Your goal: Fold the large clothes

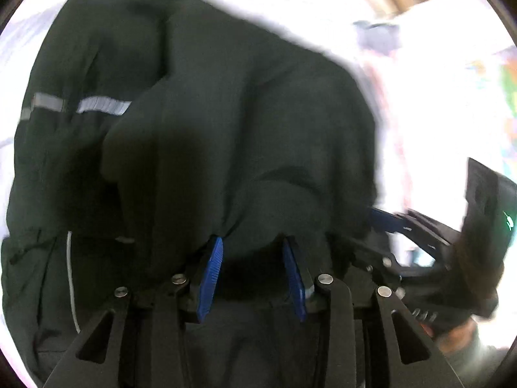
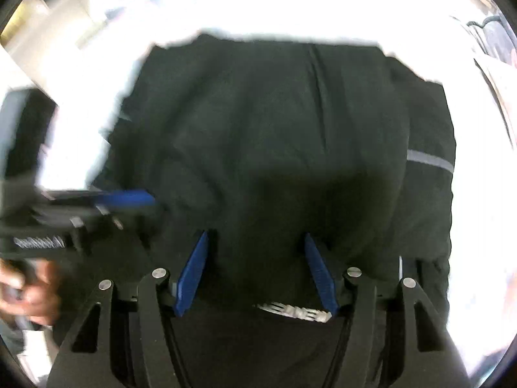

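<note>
A large black garment with grey reflective stripes lies bunched on a white surface and fills both views. My left gripper has its blue fingers spread apart, with a fold of black cloth bulging between them. My right gripper also has its blue fingers spread, with cloth between them. The right gripper shows at the right edge of the left wrist view. The left gripper shows at the left edge of the right wrist view. White lettering shows on the cloth below.
The bright white surface surrounds the garment. A hand holds the left gripper's handle. Colourful items sit at the far right of the left wrist view. Furniture shows at upper left of the right wrist view.
</note>
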A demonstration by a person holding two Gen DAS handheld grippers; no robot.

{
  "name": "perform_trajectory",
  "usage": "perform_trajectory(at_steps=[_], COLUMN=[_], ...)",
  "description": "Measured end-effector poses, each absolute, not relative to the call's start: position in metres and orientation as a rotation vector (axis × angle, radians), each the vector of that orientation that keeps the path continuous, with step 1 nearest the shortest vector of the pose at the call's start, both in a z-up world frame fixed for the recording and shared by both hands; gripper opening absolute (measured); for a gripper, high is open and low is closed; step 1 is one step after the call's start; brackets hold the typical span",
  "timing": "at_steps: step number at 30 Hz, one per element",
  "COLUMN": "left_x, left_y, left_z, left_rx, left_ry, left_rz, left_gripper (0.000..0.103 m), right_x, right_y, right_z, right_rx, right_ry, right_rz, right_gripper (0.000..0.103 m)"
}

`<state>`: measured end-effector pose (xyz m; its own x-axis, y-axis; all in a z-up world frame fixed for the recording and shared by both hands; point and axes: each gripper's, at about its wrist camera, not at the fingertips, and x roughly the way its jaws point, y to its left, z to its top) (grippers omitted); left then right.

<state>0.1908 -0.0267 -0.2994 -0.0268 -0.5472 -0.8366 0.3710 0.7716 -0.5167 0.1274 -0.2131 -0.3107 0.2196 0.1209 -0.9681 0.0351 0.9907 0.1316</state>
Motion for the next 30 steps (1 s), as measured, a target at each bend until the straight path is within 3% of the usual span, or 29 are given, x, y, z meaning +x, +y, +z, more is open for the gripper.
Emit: perform_trajectory(at_steps=[4, 10, 17, 24, 30], left_x=[0.182, 0.136, 0.087, 0.061, 0.021], left_y=[-0.034, -0.015, 0.083, 0.199, 0.229], left_z=[-0.309, -0.250, -0.217, -0.233, -0.276], left_rx=[-0.126, -0.061, -0.119, -0.287, -0.407], left_ry=[1.434, 1.315, 1.271, 1.359, 1.482], left_rz=[-0.703, -0.752, -0.580, -0.343, -0.309], left_gripper=[0.039, 0.039, 0.040, 0.040, 0.041], right_x=[0.128, 0.086, 0.006, -0.061, -0.101], right_y=[-0.219, -0.238, -0.264, -0.323, -0.354], right_z=[-0.350, -0.311, -0.272, -0.268, -0.285], right_rx=[0.216, 0.324, 0.361, 0.380, 0.444], right_ry=[1.435, 1.355, 1.304, 1.359, 1.436], right_rz=[0.047, 0.044, -0.007, -0.138, -0.204], right_gripper=[0.065, 0.065, 0.065, 0.066, 0.066])
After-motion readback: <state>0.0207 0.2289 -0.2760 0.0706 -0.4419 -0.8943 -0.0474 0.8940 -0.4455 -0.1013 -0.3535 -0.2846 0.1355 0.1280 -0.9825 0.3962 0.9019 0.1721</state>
